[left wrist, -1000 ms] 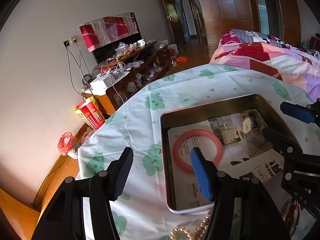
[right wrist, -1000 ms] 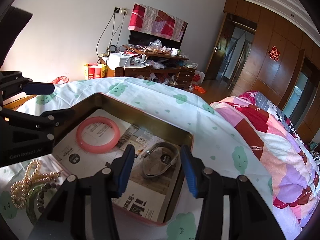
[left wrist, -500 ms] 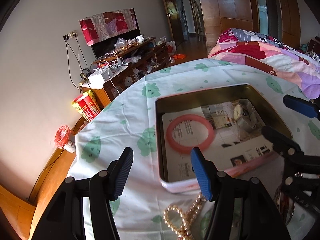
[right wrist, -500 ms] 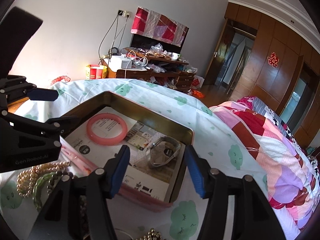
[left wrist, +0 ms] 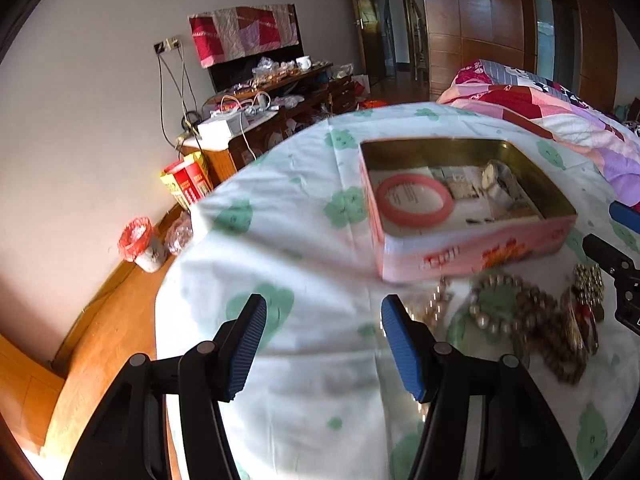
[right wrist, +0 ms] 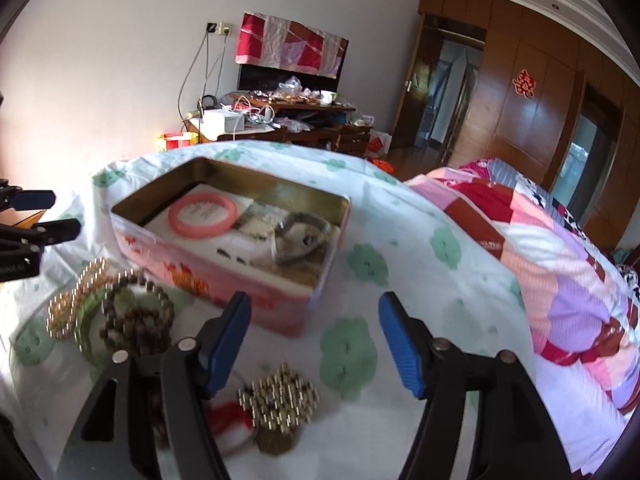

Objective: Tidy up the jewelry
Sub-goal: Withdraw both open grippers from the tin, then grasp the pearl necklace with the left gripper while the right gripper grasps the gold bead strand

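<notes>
A pink tin box (left wrist: 472,254) (right wrist: 224,276) stands on the table with a pink bangle (left wrist: 414,204) (right wrist: 204,216) and a wristwatch (left wrist: 496,180) (right wrist: 298,236) inside. In front of it lie a pearl bracelet (left wrist: 486,312), a green bangle (right wrist: 90,320), brown bead bracelets (left wrist: 552,336) (right wrist: 140,320), a gold bead chain (right wrist: 76,292) and a gold cluster piece (right wrist: 280,400). My left gripper (left wrist: 322,344) is open and empty, near the table's left edge. My right gripper (right wrist: 314,344) is open and empty, above the cloth in front of the box.
The table wears a white cloth with green prints (left wrist: 304,208). A bed with a patchwork quilt (right wrist: 560,260) lies to the right. A cluttered TV cabinet (left wrist: 276,112) stands by the far wall. A red bin (left wrist: 138,244) sits on the floor at left.
Both grippers have pulled back and lowered away from the box. The box now shows from the side and the loose jewelry in front of it has come into view.
</notes>
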The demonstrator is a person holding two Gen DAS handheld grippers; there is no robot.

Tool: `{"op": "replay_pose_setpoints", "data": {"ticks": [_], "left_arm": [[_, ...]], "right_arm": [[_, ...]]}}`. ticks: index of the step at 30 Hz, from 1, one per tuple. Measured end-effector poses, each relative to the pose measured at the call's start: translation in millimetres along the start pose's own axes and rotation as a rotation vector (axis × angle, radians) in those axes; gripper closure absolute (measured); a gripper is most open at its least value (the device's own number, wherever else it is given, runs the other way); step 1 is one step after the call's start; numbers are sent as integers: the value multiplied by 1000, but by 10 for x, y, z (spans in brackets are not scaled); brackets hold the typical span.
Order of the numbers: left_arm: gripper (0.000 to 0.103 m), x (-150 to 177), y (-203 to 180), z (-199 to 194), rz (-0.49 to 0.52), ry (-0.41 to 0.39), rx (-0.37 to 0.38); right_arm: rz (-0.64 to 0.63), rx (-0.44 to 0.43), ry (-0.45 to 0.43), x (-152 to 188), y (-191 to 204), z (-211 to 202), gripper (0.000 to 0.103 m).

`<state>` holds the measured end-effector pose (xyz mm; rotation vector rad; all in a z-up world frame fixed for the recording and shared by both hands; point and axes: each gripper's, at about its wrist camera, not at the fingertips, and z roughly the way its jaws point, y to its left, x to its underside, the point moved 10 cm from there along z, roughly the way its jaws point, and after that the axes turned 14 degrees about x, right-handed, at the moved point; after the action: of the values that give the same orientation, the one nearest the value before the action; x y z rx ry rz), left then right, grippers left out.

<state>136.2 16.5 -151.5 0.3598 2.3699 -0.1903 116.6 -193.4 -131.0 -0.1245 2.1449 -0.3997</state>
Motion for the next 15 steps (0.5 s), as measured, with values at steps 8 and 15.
{"op": "replay_pose_setpoints", "data": {"ticks": [8, 15], "left_arm": [[43, 149, -247, 82, 14, 31, 44], [43, 274, -311, 194, 22, 58, 66]], "right_arm": [[-1, 9, 25, 239, -67, -77, 30], [36, 61, 59, 379, -294, -38, 30]]}}
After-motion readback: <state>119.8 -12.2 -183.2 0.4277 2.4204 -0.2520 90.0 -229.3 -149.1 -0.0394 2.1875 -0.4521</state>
